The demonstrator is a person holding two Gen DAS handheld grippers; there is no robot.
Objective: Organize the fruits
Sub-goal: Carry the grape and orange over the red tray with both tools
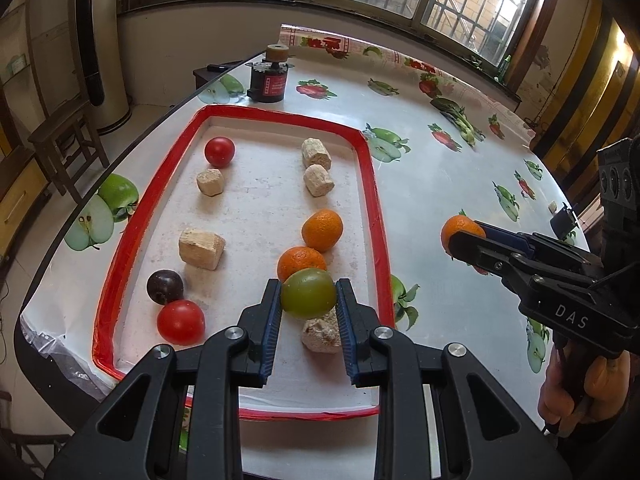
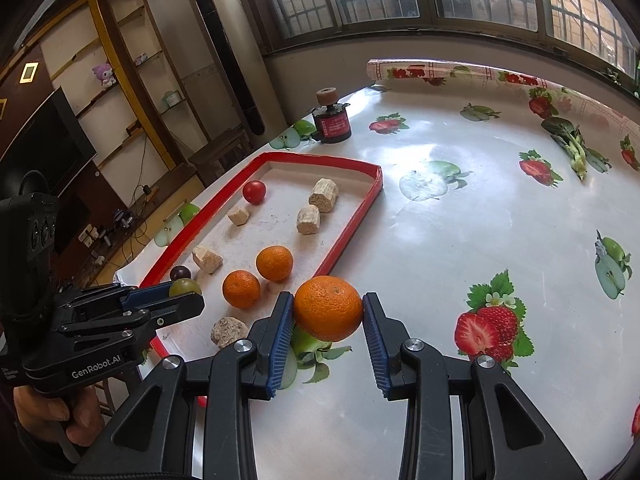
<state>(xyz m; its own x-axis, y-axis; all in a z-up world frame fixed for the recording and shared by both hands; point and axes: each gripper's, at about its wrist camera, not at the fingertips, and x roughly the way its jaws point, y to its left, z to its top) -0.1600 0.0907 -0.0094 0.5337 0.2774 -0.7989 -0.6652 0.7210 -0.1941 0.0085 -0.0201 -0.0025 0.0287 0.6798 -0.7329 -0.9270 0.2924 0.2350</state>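
Over a red-rimmed tray, the left gripper clamps a green fruit above the near right corner, while the right gripper grips an orange over the tablecloth just right of the tray. Each should probably be lowered gently beside like fruit before release.

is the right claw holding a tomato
No, the right claw is shut on an orange above the table, outside the tray.
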